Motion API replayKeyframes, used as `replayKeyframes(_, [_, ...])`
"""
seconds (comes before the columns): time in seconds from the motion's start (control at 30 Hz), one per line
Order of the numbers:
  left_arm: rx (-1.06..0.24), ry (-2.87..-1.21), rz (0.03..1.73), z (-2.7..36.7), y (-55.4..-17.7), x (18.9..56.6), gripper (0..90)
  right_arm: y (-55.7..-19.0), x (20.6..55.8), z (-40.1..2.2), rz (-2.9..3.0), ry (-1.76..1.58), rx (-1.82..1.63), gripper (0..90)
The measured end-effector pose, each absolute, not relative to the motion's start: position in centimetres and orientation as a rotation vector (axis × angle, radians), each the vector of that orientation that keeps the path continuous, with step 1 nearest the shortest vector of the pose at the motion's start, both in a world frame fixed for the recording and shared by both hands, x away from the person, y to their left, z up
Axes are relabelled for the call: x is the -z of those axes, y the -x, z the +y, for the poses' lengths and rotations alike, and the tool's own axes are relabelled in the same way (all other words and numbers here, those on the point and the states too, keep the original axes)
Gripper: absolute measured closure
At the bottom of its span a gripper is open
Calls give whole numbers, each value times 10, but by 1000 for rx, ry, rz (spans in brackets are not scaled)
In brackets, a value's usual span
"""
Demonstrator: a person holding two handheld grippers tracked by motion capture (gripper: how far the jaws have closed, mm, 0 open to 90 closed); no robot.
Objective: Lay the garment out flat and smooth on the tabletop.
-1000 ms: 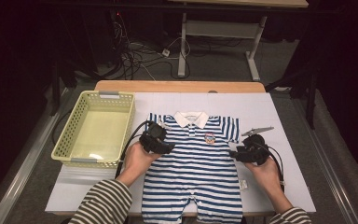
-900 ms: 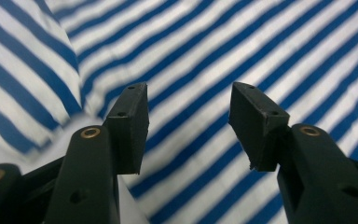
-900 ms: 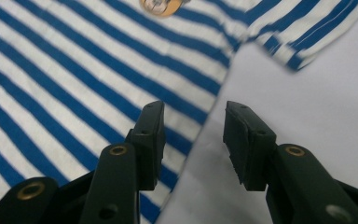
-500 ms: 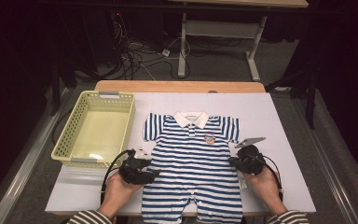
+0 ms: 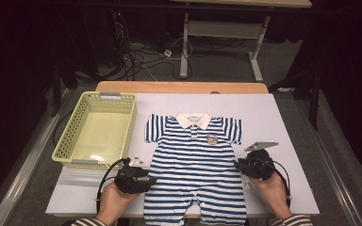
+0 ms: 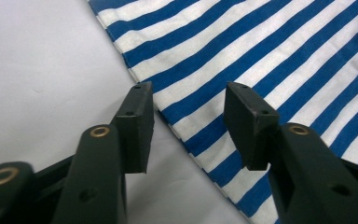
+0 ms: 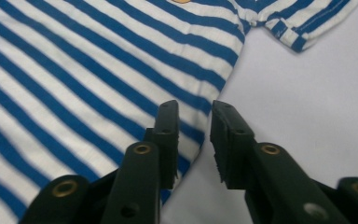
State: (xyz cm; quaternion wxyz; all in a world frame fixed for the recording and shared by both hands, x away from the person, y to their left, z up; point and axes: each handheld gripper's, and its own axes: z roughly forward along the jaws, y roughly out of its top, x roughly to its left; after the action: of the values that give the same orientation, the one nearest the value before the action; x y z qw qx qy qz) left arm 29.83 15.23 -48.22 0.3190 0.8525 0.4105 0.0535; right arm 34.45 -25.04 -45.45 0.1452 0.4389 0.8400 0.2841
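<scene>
- Nearest the table's front edge, the person's two hands come in low, striped sleeves just showing, each holding a black gripper at one side of the striped romper (image 5: 193,174).
- On the left, the left gripper (image 5: 147,181) points in at the garment's side edge; its jaws stand apart and have just been closing, with the hem of the cloth lying under the gap and nothing pinched.
- On the right, the right gripper (image 5: 238,165) sits at the opposite side edge, a grey plate on top; its jaws are a narrow gap apart and have just been opening, the cloth's edge beneath them, not pinched.
- Between them the romper lies flat and face up on the white table (image 5: 287,127), legs toward the person, white collar (image 5: 193,119) away, a small badge (image 5: 212,139) on the chest.
- Farther back to the left, a yellow basket (image 5: 63,148) stands just beside the romper's sleeve.
- Beyond the table, cables (image 5: 141,59) trail on the dark floor.
</scene>
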Motion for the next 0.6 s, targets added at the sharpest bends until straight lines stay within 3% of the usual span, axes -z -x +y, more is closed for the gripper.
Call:
replayKeyframes(0.3, [-147,-2247,1073,150,-297,483,532,-308,465,-258,2449,-1312,-825,554])
replayKeyframes(0.33, [-148,-2249,1073,150,-297,483,532,-306,465,-256,2453,-1299,-813,563])
replayKeyframes(0.5, [-146,-2247,1074,150,-298,483,532,-304,464,-245,2498,-1214,-757,858])
replayKeyframes(0.6, [-155,-2252,1075,150,-297,483,532,-303,463,-245,2509,-1193,-734,876])
